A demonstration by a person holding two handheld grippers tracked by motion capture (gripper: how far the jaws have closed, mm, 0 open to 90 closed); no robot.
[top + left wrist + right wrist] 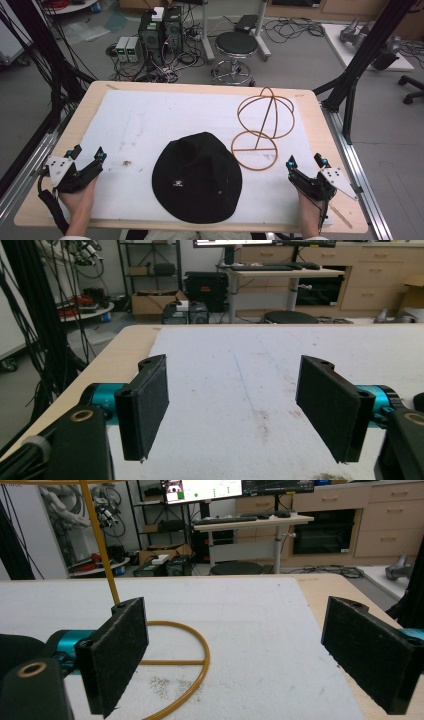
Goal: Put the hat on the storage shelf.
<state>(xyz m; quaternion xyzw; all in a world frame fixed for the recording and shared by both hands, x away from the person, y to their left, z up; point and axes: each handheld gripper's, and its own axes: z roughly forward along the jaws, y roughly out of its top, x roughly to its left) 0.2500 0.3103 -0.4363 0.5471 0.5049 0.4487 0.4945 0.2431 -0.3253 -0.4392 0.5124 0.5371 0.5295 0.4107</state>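
hat [196, 176] looks like matt black cloth, stand [261, 126] is thin smooth tan wire or wood, can't tell which. table [80, 121] is pale wood under a rough white mat [150, 120], gripper pads [150, 405] fuzzy black

**Parts cut off or too small to read**

The black hat [197, 177] has a small white mark on its front, too small to read. In the right gripper view, the top of the wire hat stand [102, 540] is cut off by the picture's upper edge.

Open mat [150, 120] beside hat stand [262, 127]
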